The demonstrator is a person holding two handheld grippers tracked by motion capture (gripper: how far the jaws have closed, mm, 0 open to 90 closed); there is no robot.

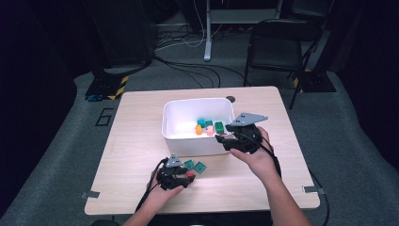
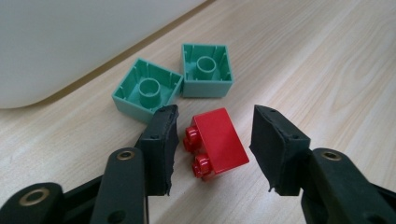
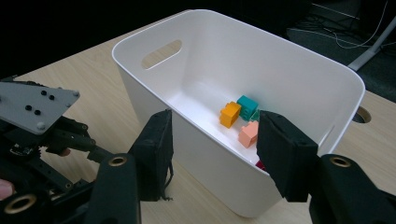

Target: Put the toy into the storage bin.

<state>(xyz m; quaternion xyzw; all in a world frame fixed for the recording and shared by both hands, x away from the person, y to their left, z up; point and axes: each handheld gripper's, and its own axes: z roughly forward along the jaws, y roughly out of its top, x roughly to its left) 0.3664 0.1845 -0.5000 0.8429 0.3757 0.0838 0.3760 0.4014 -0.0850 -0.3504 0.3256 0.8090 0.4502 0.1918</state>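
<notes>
Wooden table [image 1: 141, 141] carries the work; the red brick [image 2: 215, 142] lies on its side between the spread jaws of the left gripper [image 2: 215, 140], untouched; we judge the grasp step in hand, closing comes next; two green bricks [image 2: 180, 81] sit just beyond; the right gripper [image 3: 212, 140] hangs spread over the white bin [image 3: 140, 88] rim; open table lies rightward.

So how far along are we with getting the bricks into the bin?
Done: several bricks already lie in the bin. In hand: the left gripper has its jaws around the red brick, not yet pressing it. Left: that one and two green bricks on the table. The right gripper is open at the bin's rim.
</notes>
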